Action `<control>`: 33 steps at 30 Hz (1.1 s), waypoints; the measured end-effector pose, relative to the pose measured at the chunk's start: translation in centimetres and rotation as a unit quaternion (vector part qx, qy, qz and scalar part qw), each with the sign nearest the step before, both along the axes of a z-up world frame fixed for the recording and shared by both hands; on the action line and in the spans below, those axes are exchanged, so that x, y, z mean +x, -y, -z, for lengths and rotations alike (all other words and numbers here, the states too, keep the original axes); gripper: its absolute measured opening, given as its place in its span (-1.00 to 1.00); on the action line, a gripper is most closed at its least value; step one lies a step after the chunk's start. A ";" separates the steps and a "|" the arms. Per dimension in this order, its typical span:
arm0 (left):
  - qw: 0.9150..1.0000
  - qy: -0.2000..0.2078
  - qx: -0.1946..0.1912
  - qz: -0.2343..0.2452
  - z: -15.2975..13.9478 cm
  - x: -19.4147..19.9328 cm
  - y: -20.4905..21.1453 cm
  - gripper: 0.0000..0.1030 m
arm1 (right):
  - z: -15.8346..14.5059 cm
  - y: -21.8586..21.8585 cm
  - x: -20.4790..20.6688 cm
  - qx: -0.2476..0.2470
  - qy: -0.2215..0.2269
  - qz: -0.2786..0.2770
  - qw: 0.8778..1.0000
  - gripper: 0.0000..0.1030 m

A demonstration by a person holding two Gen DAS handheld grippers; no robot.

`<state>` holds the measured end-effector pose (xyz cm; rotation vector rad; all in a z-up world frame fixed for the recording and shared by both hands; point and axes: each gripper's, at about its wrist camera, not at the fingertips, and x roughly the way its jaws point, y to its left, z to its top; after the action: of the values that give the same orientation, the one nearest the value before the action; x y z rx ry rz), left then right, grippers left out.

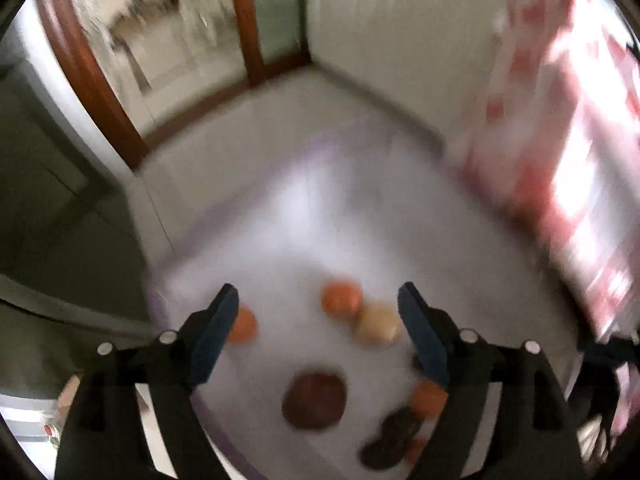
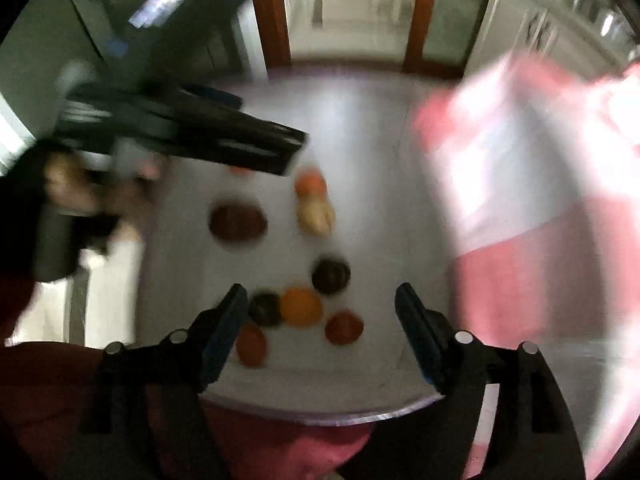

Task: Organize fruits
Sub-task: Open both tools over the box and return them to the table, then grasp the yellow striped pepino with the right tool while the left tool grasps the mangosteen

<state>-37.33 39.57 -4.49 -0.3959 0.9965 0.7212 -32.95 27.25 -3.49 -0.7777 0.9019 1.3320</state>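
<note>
Both views are motion-blurred. Several fruits lie loose on a white table (image 1: pixel 304 216). In the left wrist view an orange fruit (image 1: pixel 341 298) touches a pale yellow fruit (image 1: pixel 377 327), and a dark brown round fruit (image 1: pixel 314 401) lies nearer. My left gripper (image 1: pixel 318 300) is open and empty above them. In the right wrist view my right gripper (image 2: pixel 321 300) is open and empty over a cluster: an orange (image 2: pixel 301 306), two dark fruits (image 2: pixel 331 275), two reddish fruits (image 2: pixel 344 327). The left gripper (image 2: pixel 192 136) shows there too, held at the table's left.
A pink and white patterned cloth or bag (image 1: pixel 560 140) stands at the table's right side, also in the right wrist view (image 2: pixel 532 184). The table's near edge (image 2: pixel 320 416) is just below the right gripper. Wooden-framed glass doors (image 1: pixel 244 20) stand behind.
</note>
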 end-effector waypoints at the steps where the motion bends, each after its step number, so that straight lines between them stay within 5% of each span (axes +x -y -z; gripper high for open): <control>1: 1.000 0.012 0.015 -0.003 -1.5 0.3 0.2 0.88 | -2.2 0.8 0.5 0.034 0.002 0.001 0.999 0.55; 6: 0.980 0.156 0.109 0.057 -13.3 5.2 6.6 0.97 | -12.4 10.1 5.0 0.208 0.019 0.073 0.975 0.69; 10: 0.957 0.199 0.097 0.190 -16.3 13.8 14.5 0.97 | -14.4 18.1 12.5 0.258 0.048 0.230 0.937 0.69; 14: 0.925 0.192 0.010 0.326 -14.6 25.2 23.7 0.97 | -12.6 26.1 22.1 0.229 0.047 0.425 0.874 0.69; 19: 0.914 0.182 -0.043 0.360 -10.9 36.8 31.3 0.97 | -8.5 37.9 32.1 0.228 -0.014 0.629 0.743 0.69; 21: 0.912 0.189 -0.056 0.360 -9.9 40.7 32.8 0.97 | -6.7 40.6 34.4 0.232 -0.027 0.666 0.708 0.69; 24: 0.908 0.199 -0.082 0.360 -8.8 43.1 33.7 0.97 | -5.7 42.4 37.5 0.222 -0.024 0.692 0.687 0.69; 29: 0.906 0.208 -0.150 0.336 -6.3 44.8 32.6 0.97 | -5.3 43.0 43.2 0.211 0.001 0.695 0.688 0.69; 31: 0.894 0.236 -0.177 0.337 -6.3 44.2 31.6 0.97 | -5.2 43.3 45.5 0.214 0.000 0.700 0.681 0.69; 33: 0.897 0.235 -0.189 0.322 -5.9 44.4 31.1 0.97 | -5.1 43.4 47.6 0.218 -0.011 0.704 0.675 0.68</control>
<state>7.12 8.43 1.40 -0.5093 0.7275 -0.1785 14.69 -16.18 1.65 0.3958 0.7955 0.0839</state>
